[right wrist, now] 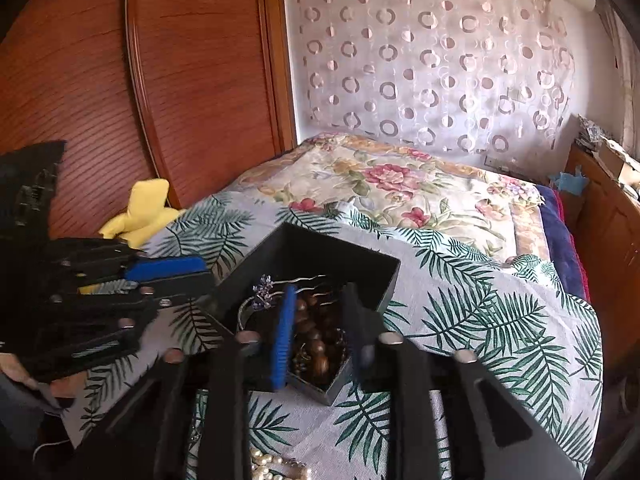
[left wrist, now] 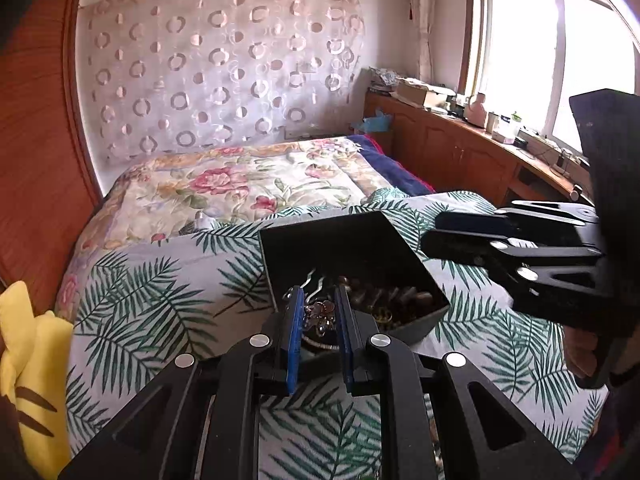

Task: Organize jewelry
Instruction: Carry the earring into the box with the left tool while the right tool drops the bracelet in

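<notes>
A black open box (left wrist: 344,248) (right wrist: 320,256) sits on the palm-leaf bedspread. It holds brown bead strings (left wrist: 392,298) (right wrist: 316,336), a wavy silver hairpin with a purple flower (right wrist: 264,290) and other small pieces. My left gripper (left wrist: 318,312) hovers over the box's near corner with its jaws slightly apart around a dark flower-shaped jewel (left wrist: 318,316). My right gripper (right wrist: 318,320) is open over the box above the brown beads. A white pearl strand (right wrist: 276,464) lies on the bedspread below the right gripper.
A floral quilt (left wrist: 248,184) covers the far bed. A yellow plush (left wrist: 28,364) (right wrist: 140,212) lies by the wooden wardrobe. A wooden cabinet (left wrist: 460,148) with clutter runs under the window at right.
</notes>
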A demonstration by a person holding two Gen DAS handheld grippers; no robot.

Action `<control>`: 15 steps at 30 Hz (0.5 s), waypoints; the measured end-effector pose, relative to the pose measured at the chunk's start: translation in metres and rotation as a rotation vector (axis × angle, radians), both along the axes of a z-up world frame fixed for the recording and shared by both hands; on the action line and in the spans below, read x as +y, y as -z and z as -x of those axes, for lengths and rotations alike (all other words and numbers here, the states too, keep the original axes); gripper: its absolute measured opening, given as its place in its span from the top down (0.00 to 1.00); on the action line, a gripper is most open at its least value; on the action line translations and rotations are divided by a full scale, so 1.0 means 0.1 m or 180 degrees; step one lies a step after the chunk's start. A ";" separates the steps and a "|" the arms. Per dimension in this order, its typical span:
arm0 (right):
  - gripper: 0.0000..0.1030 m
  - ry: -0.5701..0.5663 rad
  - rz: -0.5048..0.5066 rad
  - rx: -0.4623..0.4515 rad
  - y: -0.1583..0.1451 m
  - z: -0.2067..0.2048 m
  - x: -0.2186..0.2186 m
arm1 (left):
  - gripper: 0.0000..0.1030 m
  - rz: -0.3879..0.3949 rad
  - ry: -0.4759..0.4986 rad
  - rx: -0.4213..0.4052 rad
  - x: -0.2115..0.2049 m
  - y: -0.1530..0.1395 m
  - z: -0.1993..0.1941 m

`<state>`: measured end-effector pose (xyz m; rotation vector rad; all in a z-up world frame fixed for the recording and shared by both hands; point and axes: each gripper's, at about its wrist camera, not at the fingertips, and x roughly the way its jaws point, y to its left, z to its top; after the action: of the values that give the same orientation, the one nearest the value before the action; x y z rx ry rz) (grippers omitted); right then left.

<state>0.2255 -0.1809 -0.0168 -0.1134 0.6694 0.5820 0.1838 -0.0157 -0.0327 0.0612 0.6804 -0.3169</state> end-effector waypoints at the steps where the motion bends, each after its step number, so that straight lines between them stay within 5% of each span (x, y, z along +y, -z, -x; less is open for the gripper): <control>1: 0.70 0.0000 -0.0005 -0.0011 -0.02 0.01 -0.01 | 0.86 0.0005 0.0004 0.0012 -0.02 0.01 -0.02; 15: 0.70 0.0056 0.0057 -0.0048 0.05 0.24 -0.25 | 0.86 -0.0104 0.0032 0.0123 -0.21 0.16 -0.27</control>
<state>0.2016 -0.2064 -0.0217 -0.1284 0.6604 0.5577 0.2109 -0.0364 -0.0491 0.0898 0.7240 -0.3173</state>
